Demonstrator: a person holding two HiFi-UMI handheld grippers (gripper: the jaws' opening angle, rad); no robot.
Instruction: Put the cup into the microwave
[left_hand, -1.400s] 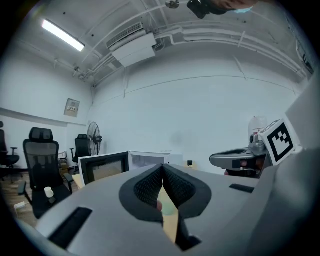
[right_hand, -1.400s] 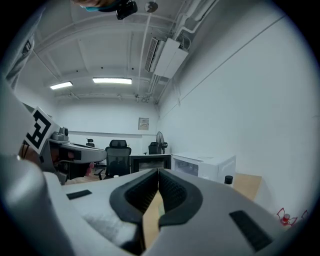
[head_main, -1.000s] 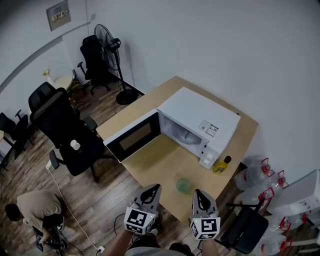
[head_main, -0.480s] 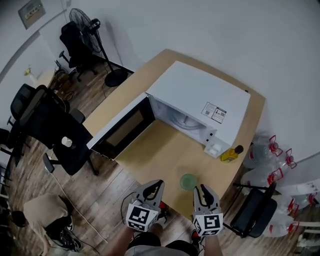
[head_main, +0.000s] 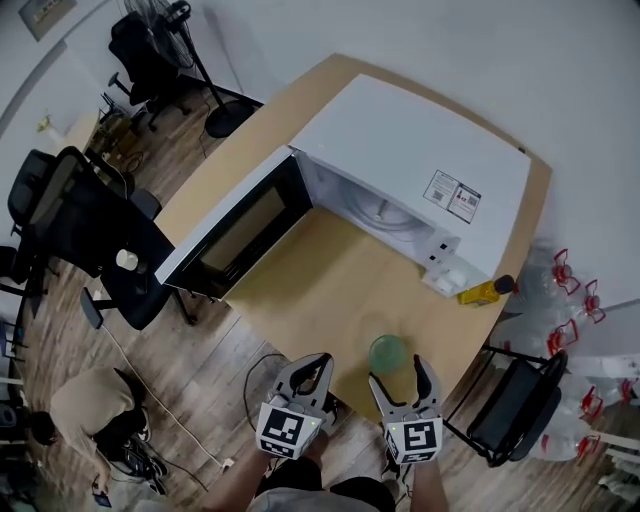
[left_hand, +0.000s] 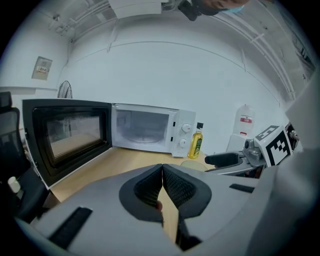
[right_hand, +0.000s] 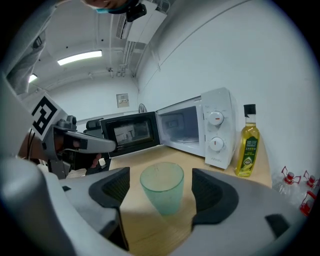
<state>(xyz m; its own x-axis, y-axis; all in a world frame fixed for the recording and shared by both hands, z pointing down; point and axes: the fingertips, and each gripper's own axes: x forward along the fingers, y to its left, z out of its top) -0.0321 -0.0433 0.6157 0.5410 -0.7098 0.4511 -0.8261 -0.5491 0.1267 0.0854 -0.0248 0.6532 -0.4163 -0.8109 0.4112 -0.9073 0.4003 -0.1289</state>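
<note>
**Your right tongs now stand wide around the cup, not yet gripping it.**

The microwave (head_main: 420, 150) sits on the surface (head_main: 330, 300) with its door (head_main: 235, 235) swung fully open and nothing visible inside, so the way in looks ready. Your right tongs (head_main: 401, 380) have just been opening. They now bracket the green cup (right_hand: 161, 186), which stands upright near the surface's front edge with a gap on each side; closing on it looks like your next step. Your left tongs (left_hand: 162, 172) are closed on nothing, just beside. The sticker (head_main: 452, 195) on the microwave's top, the yellow bottle (right_hand: 247, 145) label and the wall plaque (right_hand: 122, 100) are too small to read.
</note>
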